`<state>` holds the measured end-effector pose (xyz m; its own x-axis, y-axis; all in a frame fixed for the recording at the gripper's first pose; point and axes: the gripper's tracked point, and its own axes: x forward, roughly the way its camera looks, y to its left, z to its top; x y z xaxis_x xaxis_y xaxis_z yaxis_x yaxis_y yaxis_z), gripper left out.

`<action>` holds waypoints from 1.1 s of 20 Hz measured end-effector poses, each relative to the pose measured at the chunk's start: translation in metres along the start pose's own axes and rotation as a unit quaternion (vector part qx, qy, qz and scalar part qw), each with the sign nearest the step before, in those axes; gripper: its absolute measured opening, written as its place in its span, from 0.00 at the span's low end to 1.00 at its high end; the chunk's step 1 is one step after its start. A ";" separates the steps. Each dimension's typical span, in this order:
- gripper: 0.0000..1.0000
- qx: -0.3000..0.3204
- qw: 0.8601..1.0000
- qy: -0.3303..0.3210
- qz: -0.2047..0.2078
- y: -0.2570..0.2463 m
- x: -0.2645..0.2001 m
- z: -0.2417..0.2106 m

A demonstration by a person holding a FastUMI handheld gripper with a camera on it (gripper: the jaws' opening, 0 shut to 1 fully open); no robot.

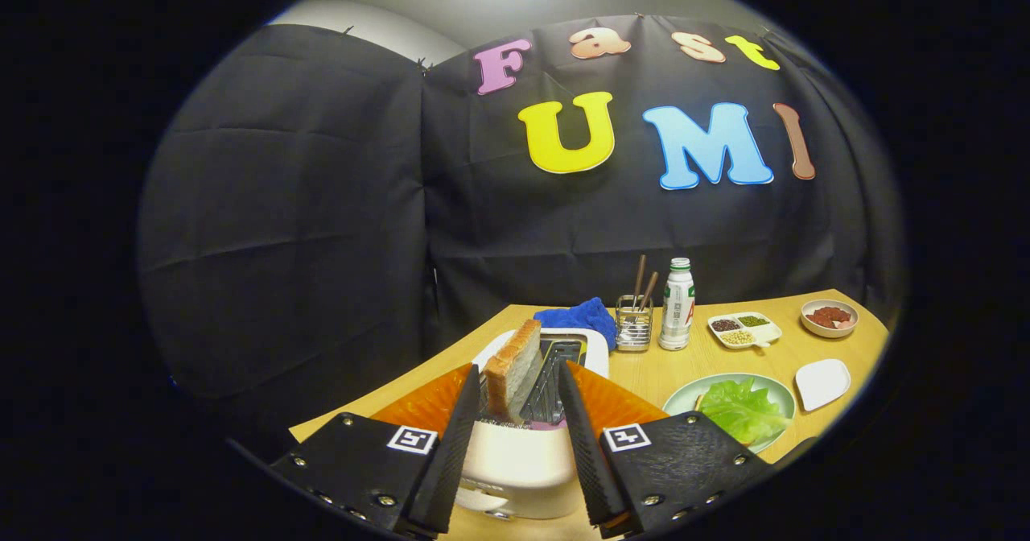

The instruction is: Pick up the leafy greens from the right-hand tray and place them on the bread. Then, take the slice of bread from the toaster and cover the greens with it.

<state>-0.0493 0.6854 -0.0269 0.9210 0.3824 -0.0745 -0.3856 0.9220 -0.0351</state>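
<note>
Greens point(742, 410) look plated; my black two-finger gripper point(519, 400) spread around the toaster's tan bread slice point(512, 369), next I pinch it.

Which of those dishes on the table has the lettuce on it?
The round pale green plate just right of the open gripper holds the lettuce; the divided dish holds seeds, the bowl something reddish.

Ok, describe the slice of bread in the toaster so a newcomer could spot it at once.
Start at the wooden table and find the white toaster sitting between the open gripper's two black fingers. The slice of bread stands upright in the toaster's slot nearer the left finger, poking well above the top. It is the only pale, brown-crusted thing there; the slot beside it shows bare metal.
</note>
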 end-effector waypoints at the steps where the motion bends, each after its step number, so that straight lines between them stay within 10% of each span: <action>1: 0.61 -0.001 1.000 -0.003 -0.004 0.003 0.004 0.001; 6: 0.58 -0.020 0.999 0.018 -0.033 0.002 0.027 -0.010; 9: 0.17 -0.002 1.000 0.021 -0.013 0.010 0.029 -0.012; 11: 0.05 0.003 1.000 0.022 -0.015 0.011 0.034 -0.012; 22: 0.05 0.012 1.000 -0.006 0.011 0.006 0.015 0.035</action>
<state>-0.0360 0.6992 0.0070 0.9133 0.4024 -0.0636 -0.4038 0.9148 -0.0105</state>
